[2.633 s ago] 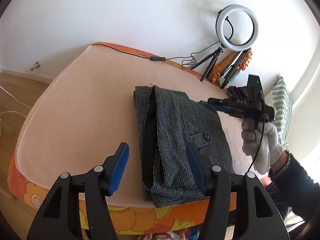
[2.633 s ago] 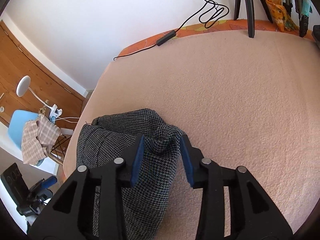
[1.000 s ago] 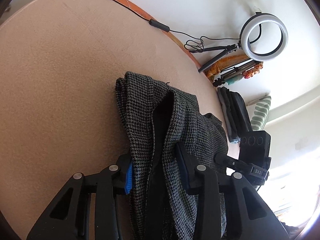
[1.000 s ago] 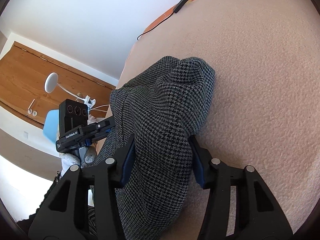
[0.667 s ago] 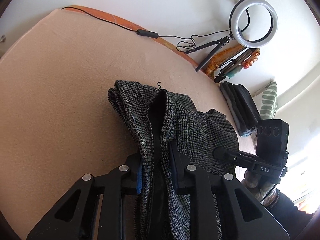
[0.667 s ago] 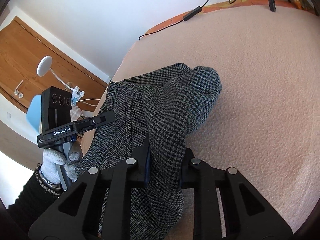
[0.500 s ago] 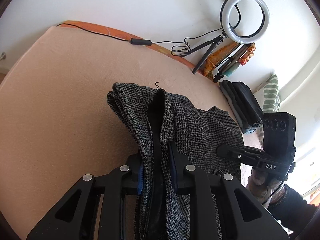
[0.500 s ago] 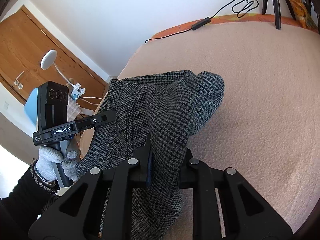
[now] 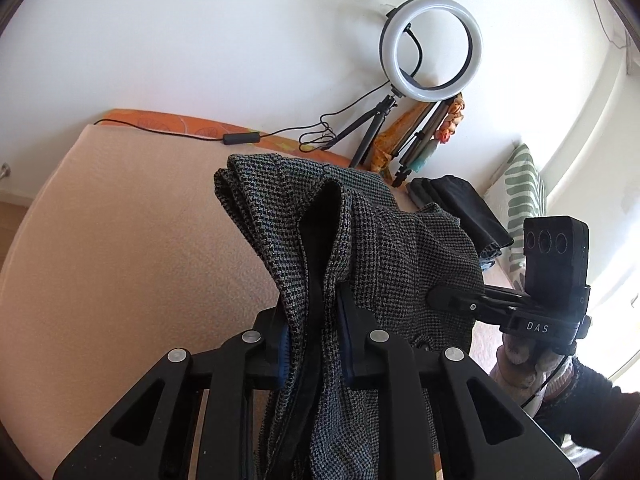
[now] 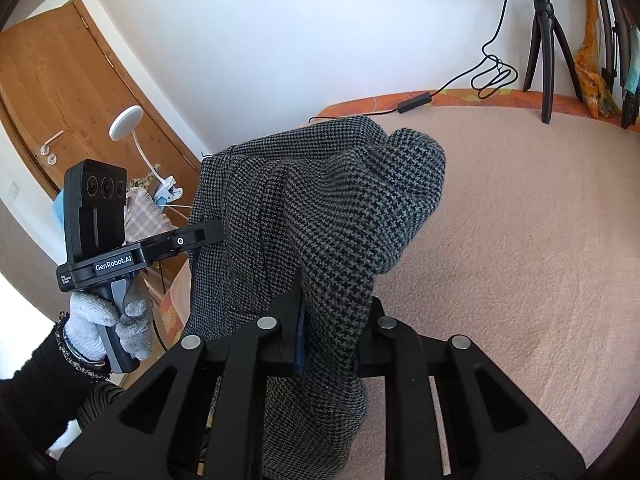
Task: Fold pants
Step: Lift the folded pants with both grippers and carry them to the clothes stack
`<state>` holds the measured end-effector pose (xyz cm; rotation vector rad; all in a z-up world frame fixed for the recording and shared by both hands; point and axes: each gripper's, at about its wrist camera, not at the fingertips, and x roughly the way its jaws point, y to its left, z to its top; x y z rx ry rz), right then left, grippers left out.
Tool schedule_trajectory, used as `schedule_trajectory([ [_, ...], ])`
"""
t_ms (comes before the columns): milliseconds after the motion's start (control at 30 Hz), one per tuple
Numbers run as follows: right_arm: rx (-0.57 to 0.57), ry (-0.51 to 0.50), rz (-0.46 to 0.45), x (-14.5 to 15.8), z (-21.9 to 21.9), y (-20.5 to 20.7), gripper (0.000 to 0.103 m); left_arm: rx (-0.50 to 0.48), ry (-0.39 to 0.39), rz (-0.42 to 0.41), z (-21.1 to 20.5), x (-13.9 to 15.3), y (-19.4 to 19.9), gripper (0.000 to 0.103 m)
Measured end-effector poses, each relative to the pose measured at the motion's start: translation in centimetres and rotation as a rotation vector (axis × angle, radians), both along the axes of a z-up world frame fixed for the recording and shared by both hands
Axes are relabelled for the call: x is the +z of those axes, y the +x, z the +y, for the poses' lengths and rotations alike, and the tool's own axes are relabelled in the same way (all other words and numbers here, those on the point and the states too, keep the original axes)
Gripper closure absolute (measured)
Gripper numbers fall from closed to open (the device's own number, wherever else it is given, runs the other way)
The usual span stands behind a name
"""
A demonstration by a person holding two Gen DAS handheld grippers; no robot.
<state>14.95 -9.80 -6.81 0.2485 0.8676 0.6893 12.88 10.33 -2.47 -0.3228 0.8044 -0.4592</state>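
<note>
You hold the grey houndstooth pants (image 9: 360,240) off the peach bedspread (image 9: 120,240) — your left gripper (image 9: 312,344) clamped on one bunched edge, your right gripper (image 10: 332,340) pinched shut on the other. The step reads as the carry-over fold; next, you likely need to lay the lifted end down flat and even. Behind, a ring light (image 9: 432,48) on its tripod stands against the white wall; a wooden door (image 10: 60,92) shows in the right wrist view.
</note>
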Motion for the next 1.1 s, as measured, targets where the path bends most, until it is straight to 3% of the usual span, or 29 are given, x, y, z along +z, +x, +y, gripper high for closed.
schedule_trajectory([
  [300, -0.091, -0.015, -0.112, 4.2, -4.1, -2.1, 0.086, -0.071, 0.073, -0.123, -4.6, 3.4, -0.9, 0.087],
  [533, -0.177, -0.030, -0.156, 6.0, -8.4, -3.7, 0.086, -0.151, 0.079, -0.176, -8.8, 5.2, -0.5, 0.087],
  [867, -0.325, -0.059, -0.195, 7.6, -16.1, -7.0, 0.086, -0.283, 0.048, -0.223, -16.6, 5.4, 1.0, 0.087],
  [1100, -0.446, -0.058, -0.207, 8.7, -22.8, -8.5, 0.086, -0.393, 0.068, -0.273, -23.6, 6.2, 1.8, 0.087],
])
